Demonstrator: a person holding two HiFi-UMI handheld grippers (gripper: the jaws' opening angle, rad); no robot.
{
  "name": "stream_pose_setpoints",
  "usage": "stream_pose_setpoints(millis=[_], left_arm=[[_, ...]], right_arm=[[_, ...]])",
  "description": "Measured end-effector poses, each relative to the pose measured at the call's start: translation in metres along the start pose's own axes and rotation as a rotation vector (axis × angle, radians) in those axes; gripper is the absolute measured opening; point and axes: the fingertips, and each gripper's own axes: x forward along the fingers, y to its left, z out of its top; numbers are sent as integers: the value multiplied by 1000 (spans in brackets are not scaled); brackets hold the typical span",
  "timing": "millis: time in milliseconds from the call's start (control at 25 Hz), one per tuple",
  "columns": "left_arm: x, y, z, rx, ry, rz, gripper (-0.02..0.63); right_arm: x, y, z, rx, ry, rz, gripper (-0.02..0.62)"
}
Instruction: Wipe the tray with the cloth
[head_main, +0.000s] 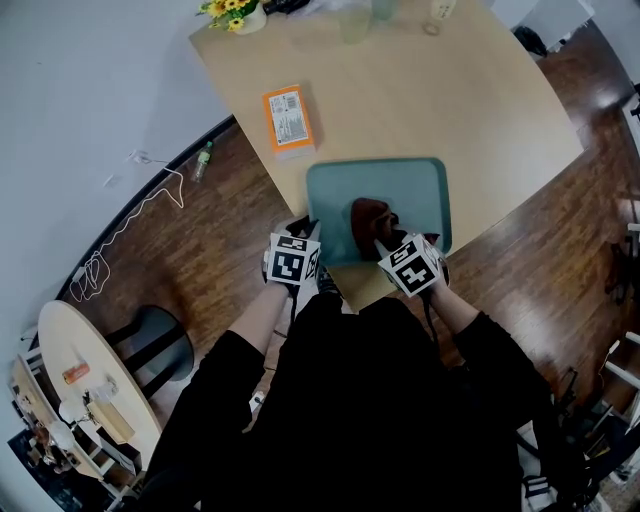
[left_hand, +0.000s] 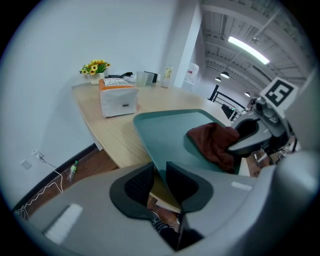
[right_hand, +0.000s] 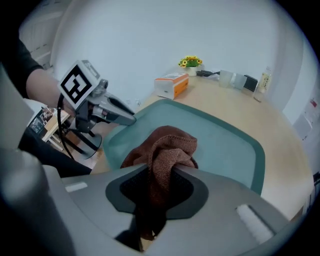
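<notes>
Mid-wipe: left gripper (left_hand: 159, 175) is clamped on the 7 o'clock rim of the tray (head_main: 420, 185) to pin it, right gripper (right_hand: 159, 172) pinches the cloth (right_hand: 167, 145) bunched near the tray's 6 o'clock, so next probably needs downward pressure and sweeps toward 12 and 3 o'clock.

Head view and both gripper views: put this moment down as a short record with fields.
tray: teal rectangular plastic tray, flat on the light wooden table, by its near edge
cloth: brown knitted cloth, bunched on the tray
left hand-held gripper: shut on the tray's near rim
right hand-held gripper: shut on the cloth
also on table: orange-and-white box, apart from the tray
</notes>
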Motion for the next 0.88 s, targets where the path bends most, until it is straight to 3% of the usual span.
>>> stream_pose_setpoints(millis=[440, 720, 880], left_arm=[[0, -1, 3, 3, -1, -18, 61], [-1, 0, 2, -18, -7, -31, 61], [0, 0, 1, -20, -9, -28, 63]], right_arm=[[42, -97, 98, 200, -29, -50, 77], [47, -97, 113, 203, -24, -69, 77], [39, -72, 107, 155, -34, -38, 77]])
